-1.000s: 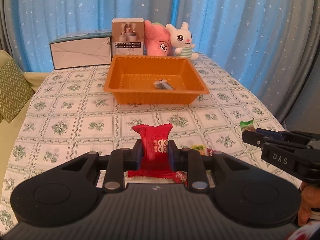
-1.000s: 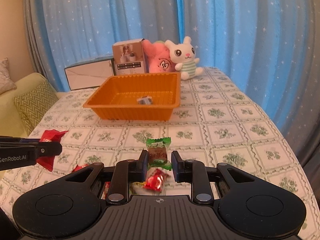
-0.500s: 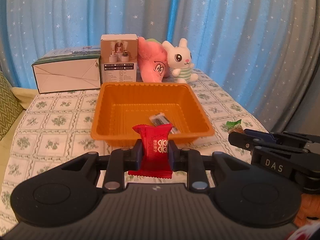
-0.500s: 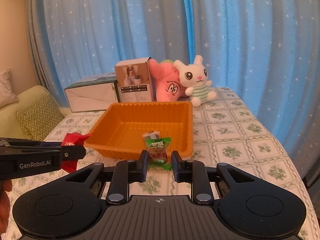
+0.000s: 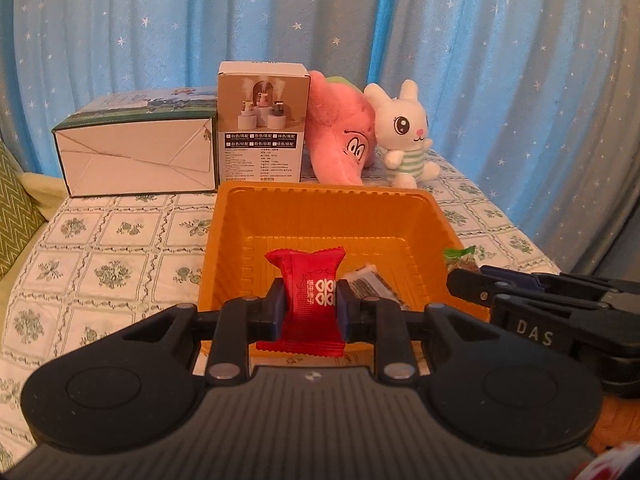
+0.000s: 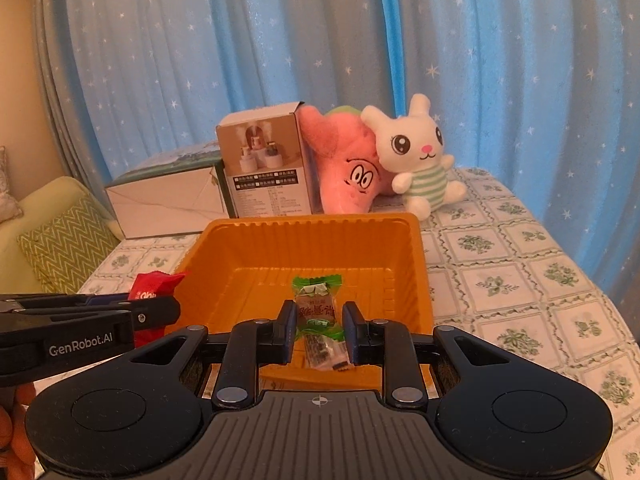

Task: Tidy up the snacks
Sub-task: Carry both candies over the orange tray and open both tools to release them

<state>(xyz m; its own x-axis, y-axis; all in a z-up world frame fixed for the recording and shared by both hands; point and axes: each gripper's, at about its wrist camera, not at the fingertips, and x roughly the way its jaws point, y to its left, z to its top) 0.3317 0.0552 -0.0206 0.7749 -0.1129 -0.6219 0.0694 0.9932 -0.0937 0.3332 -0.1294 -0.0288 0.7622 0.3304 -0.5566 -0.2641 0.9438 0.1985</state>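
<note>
1. The left claw (image 5: 310, 306) is closed on a red candy (image 5: 310, 300), its pads pressing the wrapper's two sides. The packet stands upright, long axis vertical, crimped ends above and below the fingers.

2. The right claw (image 6: 320, 326) is closed on a green candy (image 6: 317, 308), also upright, its top crimp above the fingertips.

3. The orange tray (image 5: 332, 196) sits on the patterned tablecloth (image 5: 100, 240), straight ahead of and below both claws. In the left view the red candy shows over the tray's near-left part; in the right view the green candy shows over the near-middle.

4. A dark-wrapped snack (image 5: 366, 282) already lies on the tray floor, near the front wall, between the two claws' lines of approach. In the right view it shows just below the green candy.

5. The claws are side by side: the right claw's tip enters the left view at the tray's right rim. Neither looks clearly nearer the tray.

6. As I judge it, the drop turns on each candy being past the near rim before the fingers part.
</note>
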